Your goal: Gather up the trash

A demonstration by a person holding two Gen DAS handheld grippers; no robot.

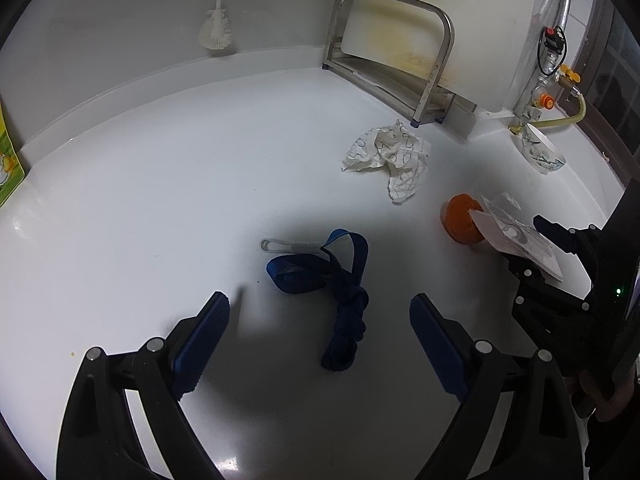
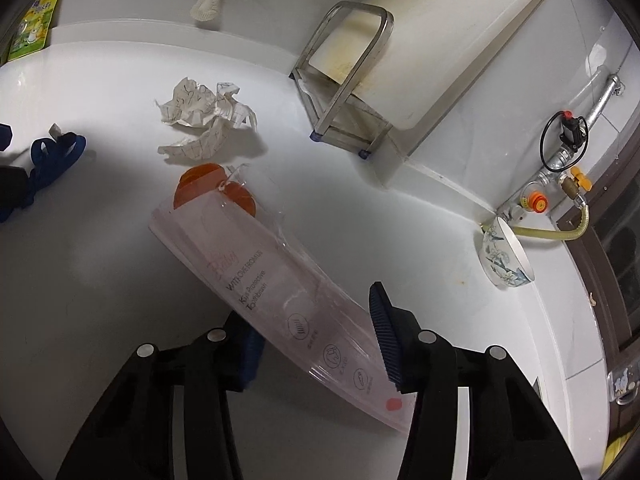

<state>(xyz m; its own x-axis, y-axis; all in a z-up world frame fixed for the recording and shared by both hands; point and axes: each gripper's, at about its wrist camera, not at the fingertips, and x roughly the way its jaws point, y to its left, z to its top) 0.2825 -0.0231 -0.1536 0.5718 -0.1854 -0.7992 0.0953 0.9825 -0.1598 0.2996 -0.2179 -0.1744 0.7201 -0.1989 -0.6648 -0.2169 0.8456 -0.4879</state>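
A knotted blue strap (image 1: 340,300) lies on the white counter between the open fingers of my left gripper (image 1: 320,316), which hovers just above it. A small clear plastic piece (image 1: 288,246) lies beside the strap. My right gripper (image 2: 312,320) is shut on a clear toothbrush package (image 2: 280,280), held across its fingers; the gripper (image 1: 560,248) and the package (image 1: 516,236) also show in the left wrist view. A crumpled checked paper (image 1: 392,156) (image 2: 204,116) and an orange lid (image 1: 460,220) (image 2: 200,188) lie on the counter. The strap shows at the far left in the right wrist view (image 2: 48,160).
A steel rack (image 1: 400,60) holding a cutting board stands at the back. A patterned bowl (image 2: 504,256) lies on its side near the gas valve (image 2: 560,160) and yellow hose. A white brush (image 1: 216,28) hangs on the wall. A green packet (image 2: 36,20) stands at far left.
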